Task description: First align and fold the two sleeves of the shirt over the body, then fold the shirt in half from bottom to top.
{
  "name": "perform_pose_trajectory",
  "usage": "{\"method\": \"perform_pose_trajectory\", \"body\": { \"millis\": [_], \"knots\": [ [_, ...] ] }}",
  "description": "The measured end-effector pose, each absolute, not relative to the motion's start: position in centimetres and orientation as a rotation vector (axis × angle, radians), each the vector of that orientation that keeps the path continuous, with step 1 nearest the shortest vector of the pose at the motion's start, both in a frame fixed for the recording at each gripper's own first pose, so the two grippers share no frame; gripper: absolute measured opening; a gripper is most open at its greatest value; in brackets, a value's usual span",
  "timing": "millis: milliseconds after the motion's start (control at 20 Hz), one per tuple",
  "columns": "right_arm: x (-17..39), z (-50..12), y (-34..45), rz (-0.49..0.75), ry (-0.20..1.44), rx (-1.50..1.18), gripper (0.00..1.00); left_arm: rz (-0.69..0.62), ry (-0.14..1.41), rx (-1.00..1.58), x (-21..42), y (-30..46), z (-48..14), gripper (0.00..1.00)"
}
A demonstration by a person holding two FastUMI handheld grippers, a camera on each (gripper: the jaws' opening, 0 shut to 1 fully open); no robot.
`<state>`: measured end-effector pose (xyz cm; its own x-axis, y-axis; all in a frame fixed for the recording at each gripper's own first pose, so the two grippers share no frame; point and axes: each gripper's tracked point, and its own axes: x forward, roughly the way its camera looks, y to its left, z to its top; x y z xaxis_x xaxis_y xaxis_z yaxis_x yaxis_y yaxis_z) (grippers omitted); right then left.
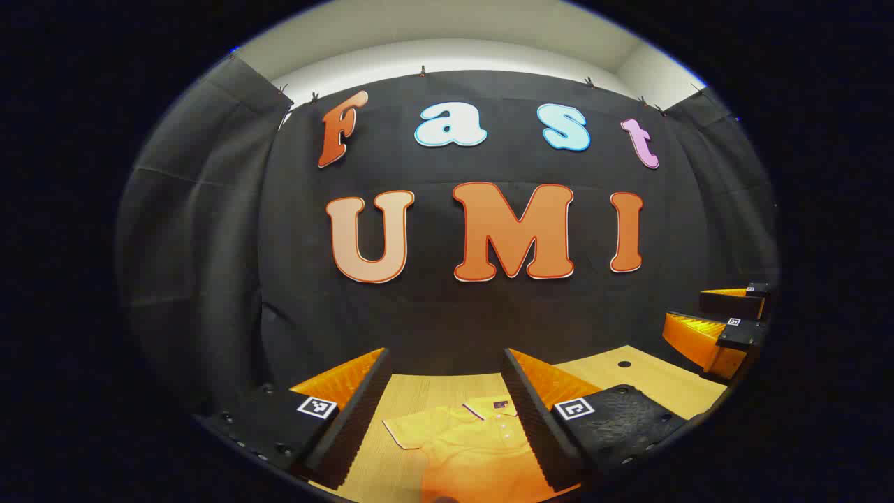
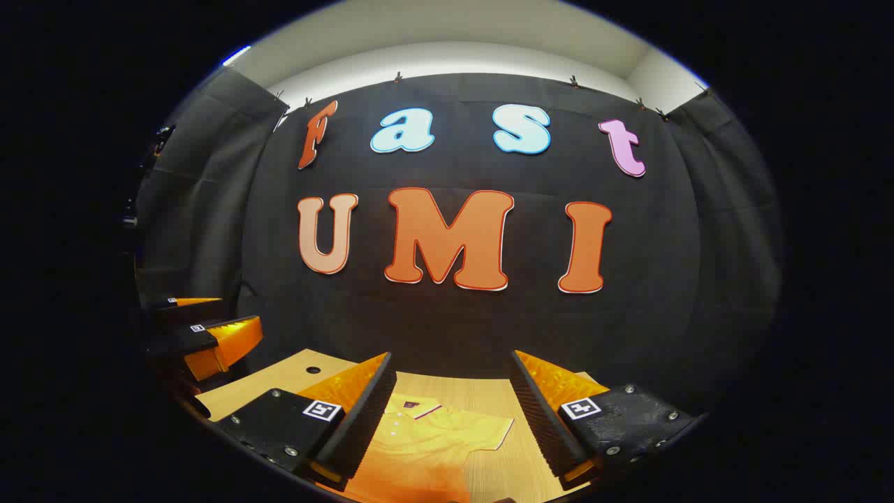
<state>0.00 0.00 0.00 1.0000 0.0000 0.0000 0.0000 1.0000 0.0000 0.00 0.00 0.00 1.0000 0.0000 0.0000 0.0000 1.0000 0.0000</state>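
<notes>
While both grippers hang above the counter [image 1: 649,381], a yellow shirt [image 1: 468,447] lies flat on the wood below them, collar toward the far wall. Seen from the left gripper view, the left gripper [image 1: 443,412] has its fingers spread wide with nothing between them but air, and the shirt's one sleeve [image 1: 412,427] shows in the gap. Off beyond its right finger sits the right gripper [image 1: 726,325]. From the right gripper view, that gripper's fingers are likewise wide apart and empty, with the shirt's other sleeve [image 2: 489,427] framed between them.
</notes>
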Motion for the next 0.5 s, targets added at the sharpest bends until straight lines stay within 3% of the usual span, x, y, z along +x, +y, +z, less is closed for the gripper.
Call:
{"method": "perform_pose_trajectory", "body": {
  "millis": [500],
  "knots": [
    [-0.1, -0.8, 2.4, 0.008, 0.042, -0.022, 0.98, -0.003, -0.014, 0.006, -0.2, 1.5, -0.6, 0.97]
  ]
}}
